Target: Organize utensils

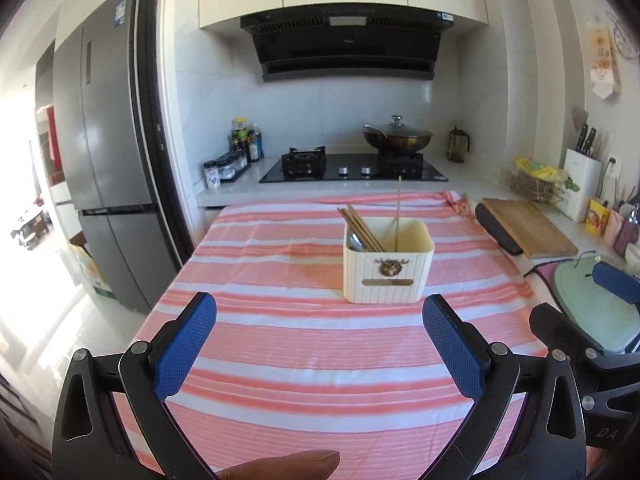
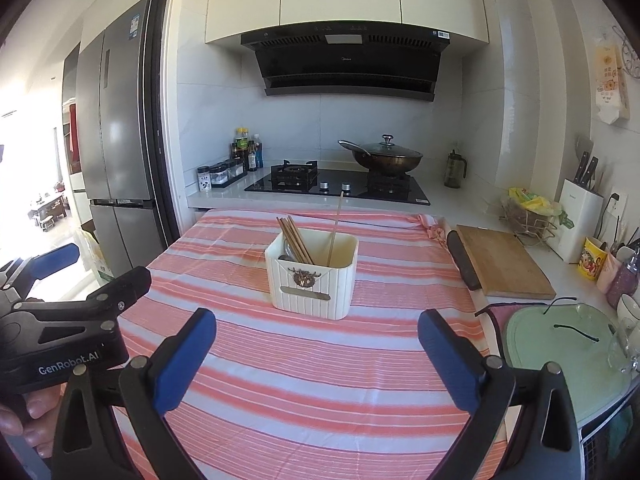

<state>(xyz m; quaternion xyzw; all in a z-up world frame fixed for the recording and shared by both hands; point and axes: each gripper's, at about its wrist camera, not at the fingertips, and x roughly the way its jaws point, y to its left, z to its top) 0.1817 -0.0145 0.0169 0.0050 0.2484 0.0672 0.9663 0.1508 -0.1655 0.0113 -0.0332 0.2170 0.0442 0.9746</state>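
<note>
Both grippers are hovering with blue pads spread wide and empty: left gripper (image 1: 320,344), right gripper (image 2: 316,352). The cream utensil holder (image 2: 312,276) is sitting dead ahead of the right one, slightly right of the left, its chopsticks (image 2: 296,240) leaning up and away.

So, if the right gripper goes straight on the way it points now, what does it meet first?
Probably the striped tablecloth just before the cream utensil holder. The right gripper, jaws open and empty, points slightly downward at it. Nothing else lies between; depth is uncertain.
</note>
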